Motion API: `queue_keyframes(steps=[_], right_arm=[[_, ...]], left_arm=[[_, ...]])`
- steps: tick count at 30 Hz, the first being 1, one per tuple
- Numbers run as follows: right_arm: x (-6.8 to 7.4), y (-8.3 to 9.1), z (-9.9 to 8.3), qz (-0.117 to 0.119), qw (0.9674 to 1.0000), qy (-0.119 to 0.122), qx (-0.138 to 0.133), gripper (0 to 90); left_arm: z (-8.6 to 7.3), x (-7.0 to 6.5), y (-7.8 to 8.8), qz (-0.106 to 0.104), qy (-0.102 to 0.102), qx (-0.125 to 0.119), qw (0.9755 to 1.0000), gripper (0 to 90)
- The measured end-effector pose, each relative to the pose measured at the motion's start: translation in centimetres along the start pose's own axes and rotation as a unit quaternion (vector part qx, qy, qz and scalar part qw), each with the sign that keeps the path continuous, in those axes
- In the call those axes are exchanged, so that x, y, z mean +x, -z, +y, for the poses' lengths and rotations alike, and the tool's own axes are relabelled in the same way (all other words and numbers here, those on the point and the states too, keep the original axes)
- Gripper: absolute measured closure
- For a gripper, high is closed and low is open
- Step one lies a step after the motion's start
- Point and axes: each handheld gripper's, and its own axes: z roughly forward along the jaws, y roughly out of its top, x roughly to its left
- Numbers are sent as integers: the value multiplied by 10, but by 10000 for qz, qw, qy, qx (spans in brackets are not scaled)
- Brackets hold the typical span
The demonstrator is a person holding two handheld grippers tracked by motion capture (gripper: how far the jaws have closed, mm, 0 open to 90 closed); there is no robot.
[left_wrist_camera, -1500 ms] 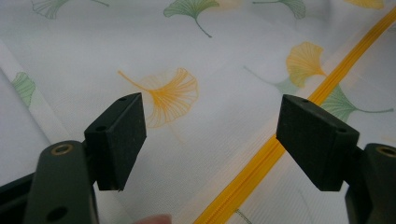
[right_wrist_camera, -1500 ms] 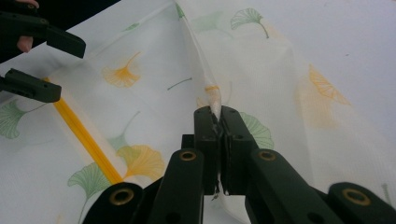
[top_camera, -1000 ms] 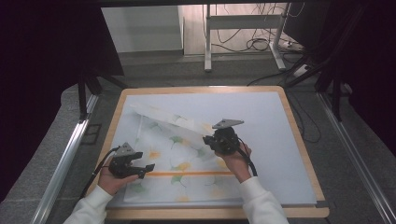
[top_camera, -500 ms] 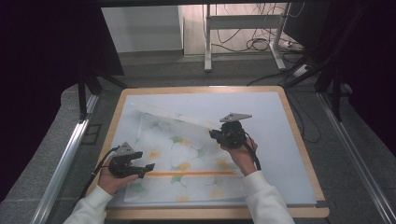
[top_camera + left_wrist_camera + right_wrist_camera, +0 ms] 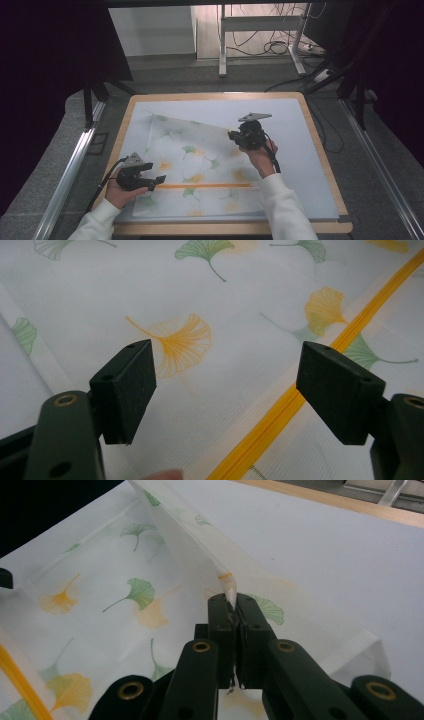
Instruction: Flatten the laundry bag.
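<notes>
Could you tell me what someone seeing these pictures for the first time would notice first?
The eye goes first to the white mesh bag printed with green and yellow ginkgo leaves, spread across the pale table mat. The right tongs are shut on its lifted edge, raising a fold over the middle. At the near left, the left tongs hang open above the fabric, beside the bag's orange zipper.
</notes>
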Motion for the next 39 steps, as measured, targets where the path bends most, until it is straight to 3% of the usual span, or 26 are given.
queue_keyframes(steps=[26,39], right_arm=[[-43,-23,-2,-514,9980,-354,-27,861],[-69,-37,12,-804,9954,-512,-67,857]], left_arm=[[0,0,0,20,-1,-53,10000,237],[0,0,0,8,23,-74,10000,238]])
